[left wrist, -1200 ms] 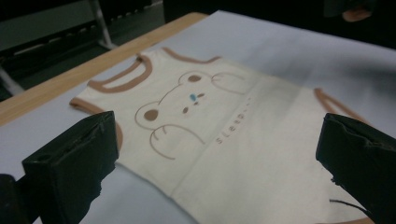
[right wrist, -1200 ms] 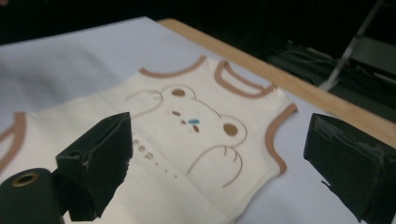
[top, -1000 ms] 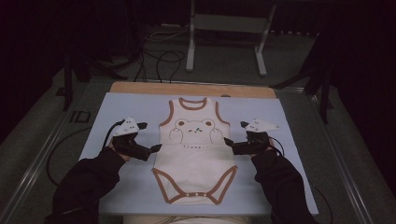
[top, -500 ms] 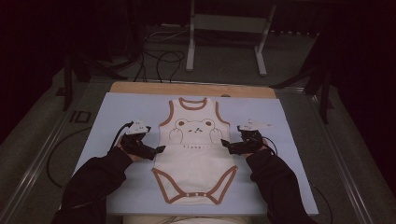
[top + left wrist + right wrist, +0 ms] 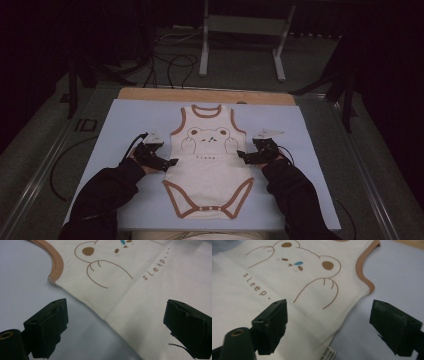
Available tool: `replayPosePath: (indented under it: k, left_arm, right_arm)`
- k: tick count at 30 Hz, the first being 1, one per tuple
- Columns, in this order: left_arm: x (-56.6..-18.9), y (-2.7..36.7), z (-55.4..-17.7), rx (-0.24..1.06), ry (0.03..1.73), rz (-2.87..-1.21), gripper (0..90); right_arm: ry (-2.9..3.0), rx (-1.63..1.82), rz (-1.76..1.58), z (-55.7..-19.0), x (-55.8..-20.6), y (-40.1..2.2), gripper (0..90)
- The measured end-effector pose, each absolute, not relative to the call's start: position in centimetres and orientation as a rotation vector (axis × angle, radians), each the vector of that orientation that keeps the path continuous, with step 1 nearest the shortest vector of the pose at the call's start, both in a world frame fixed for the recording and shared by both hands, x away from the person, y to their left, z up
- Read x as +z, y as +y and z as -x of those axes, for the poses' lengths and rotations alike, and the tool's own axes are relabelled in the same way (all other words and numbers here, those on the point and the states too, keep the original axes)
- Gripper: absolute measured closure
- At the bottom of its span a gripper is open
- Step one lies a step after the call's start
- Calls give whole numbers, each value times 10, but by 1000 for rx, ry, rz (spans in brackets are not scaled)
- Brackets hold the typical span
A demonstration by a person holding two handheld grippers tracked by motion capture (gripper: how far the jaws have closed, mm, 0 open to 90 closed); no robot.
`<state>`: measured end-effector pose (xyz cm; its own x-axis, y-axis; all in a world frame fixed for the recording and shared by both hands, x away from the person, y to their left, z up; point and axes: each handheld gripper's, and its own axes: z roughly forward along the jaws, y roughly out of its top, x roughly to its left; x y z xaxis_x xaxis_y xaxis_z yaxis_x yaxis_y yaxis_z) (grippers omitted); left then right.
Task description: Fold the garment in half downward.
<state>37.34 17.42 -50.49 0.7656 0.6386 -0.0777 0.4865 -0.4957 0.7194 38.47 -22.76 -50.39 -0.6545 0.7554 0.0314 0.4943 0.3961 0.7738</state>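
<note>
Now | left gripper (image 5: pixel 167 162) fingers wide, just closing, astride bodysuit (image 5: pixel 209 170) edge | right gripper (image 5: pixel 245 157) likewise

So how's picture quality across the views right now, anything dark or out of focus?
High view: dim, the room behind black, dark sleeves blend in, but the bodysuit on the blue mat reads clearly. Left gripper view: evenly lit, no glare, print sharp, near pads soft. Right gripper view: likewise bright, the side label at the bottom edge blurred.
</note>
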Motion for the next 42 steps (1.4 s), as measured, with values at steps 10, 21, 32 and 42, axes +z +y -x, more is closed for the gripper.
replayPosePath:
  k: [10,21,32,42]
  left_arm:
    - [-510,170,-381,232,870,-2236,237]
    - [-516,165,-388,262,950,-2239,411]
    - [-518,158,-392,266,1020,-2213,597]
    - [-518,153,-393,272,1053,-2194,713]
  right_arm:
    - [2366,1048,-1111,-390,-511,-231,479]
    - [2366,994,-1165,-400,-518,-227,621]
    - [2403,978,-1170,-401,-520,-222,751]
    - [2434,979,-1155,-401,-519,-218,874]
